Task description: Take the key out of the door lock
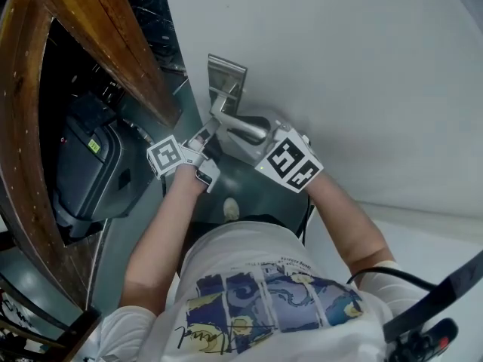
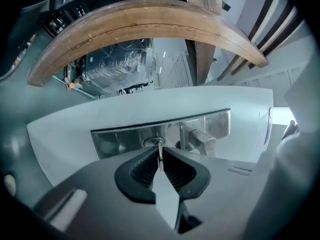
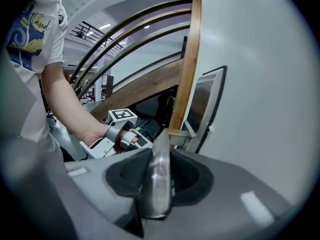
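Barely begun: left gripper (image 2: 160, 150) pinches key (image 2: 160, 161), still in lock (image 2: 153, 142) at twelve o'clock; right gripper (image 3: 159, 154) clamps door handle (image 3: 156, 184)

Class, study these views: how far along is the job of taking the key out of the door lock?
Done: the left tool is clamped on the key, and the right tool grips the door handle. In hand: that pinch on the key, whose blade sits in the lock. Left: pull the key out clear.

Thin silver key (image 2: 160, 156) sits edge-on, seemingly seated in the lock (image 2: 153, 142)
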Demonstrator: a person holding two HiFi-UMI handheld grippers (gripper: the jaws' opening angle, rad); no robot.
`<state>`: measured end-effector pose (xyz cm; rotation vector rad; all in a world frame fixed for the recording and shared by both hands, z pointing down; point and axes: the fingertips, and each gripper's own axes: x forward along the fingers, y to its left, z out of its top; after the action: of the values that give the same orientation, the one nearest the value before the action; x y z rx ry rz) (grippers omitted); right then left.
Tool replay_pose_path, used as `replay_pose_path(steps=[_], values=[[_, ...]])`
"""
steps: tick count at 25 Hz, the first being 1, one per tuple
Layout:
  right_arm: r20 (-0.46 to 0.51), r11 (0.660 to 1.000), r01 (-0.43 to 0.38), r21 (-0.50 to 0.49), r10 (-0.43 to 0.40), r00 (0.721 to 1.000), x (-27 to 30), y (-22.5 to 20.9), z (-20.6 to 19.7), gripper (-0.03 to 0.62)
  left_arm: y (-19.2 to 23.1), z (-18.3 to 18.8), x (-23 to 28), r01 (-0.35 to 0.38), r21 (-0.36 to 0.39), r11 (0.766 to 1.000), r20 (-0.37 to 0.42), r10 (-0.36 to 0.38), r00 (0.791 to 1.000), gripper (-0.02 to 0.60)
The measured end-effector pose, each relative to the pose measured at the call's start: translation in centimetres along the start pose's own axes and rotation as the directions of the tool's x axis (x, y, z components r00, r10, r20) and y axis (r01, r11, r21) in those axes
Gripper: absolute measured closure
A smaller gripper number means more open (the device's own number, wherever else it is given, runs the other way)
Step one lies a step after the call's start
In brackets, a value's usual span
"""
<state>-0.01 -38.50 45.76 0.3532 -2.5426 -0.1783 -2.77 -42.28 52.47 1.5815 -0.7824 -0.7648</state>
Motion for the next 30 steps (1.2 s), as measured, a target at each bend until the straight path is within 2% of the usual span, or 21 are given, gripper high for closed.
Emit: replay_pose_path(steps=[11,26,30], values=[[-0.015,1.0,0.004,0.011,-0.004,1.0,0.29,-0.07,-0.01,0.477,0.36,0.41,-0.43,0.027,-0.068,0.997,0.014,-0.026,1.0,0.557],[-0.008,1.0,0.003,0.025,-0.003,1.0,0.13,-0.08,-0.11,0.479,0.7,0.37,-0.55,-0.009,-0.048,0.999,-0.007,0.009,1.0,0.558],[0.0,0.999,0.004,0.033,-0.004,1.0,0.13,-0.05,-0.23,0.479,0.54,0.11,-0.5,-0.006,-0.074,0.997,-0.004,0.006,1.0,0.558]])
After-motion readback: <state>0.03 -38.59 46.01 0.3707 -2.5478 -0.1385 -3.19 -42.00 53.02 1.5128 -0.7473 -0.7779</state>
